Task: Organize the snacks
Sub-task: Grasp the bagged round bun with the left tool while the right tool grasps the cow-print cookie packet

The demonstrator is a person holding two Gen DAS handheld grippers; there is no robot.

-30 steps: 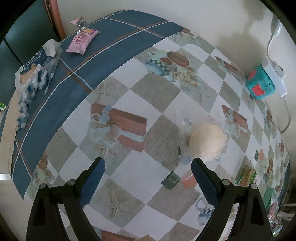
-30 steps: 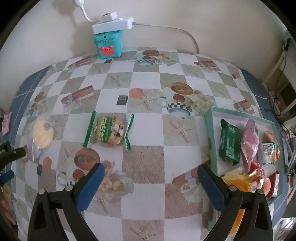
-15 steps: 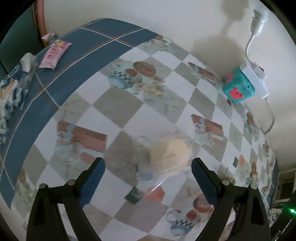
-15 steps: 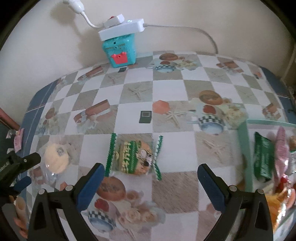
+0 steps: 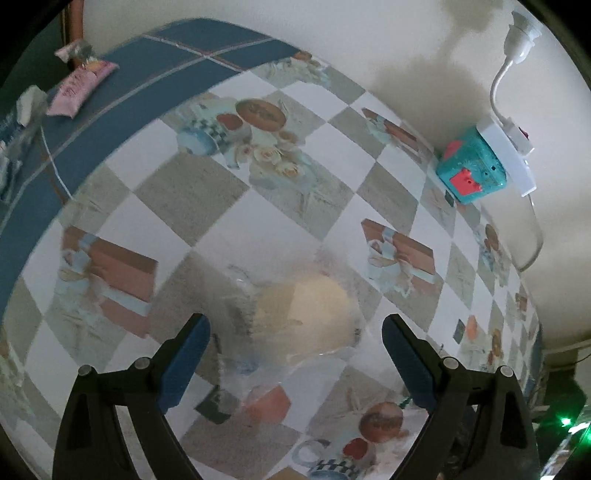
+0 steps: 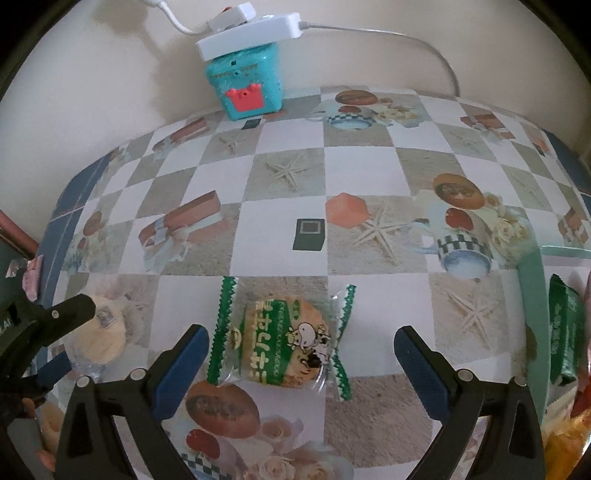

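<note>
left claw (image 5: pixel 295 328) wide, straddling wrapped bun (image 5: pixel 306 314)

- A teal box (image 6: pixel 246 88) is sitting far back against the wall.
- A white power strip (image 6: pixel 251 35) is lying on top of it.
- A checkered tablecloth (image 6: pixel 288 225) is covering the table.

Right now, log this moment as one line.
left hand-held gripper: open over clear-wrapped pale bun | right hand-held gripper: open over green-wrapped cracker | tray: snacks inside
</note>
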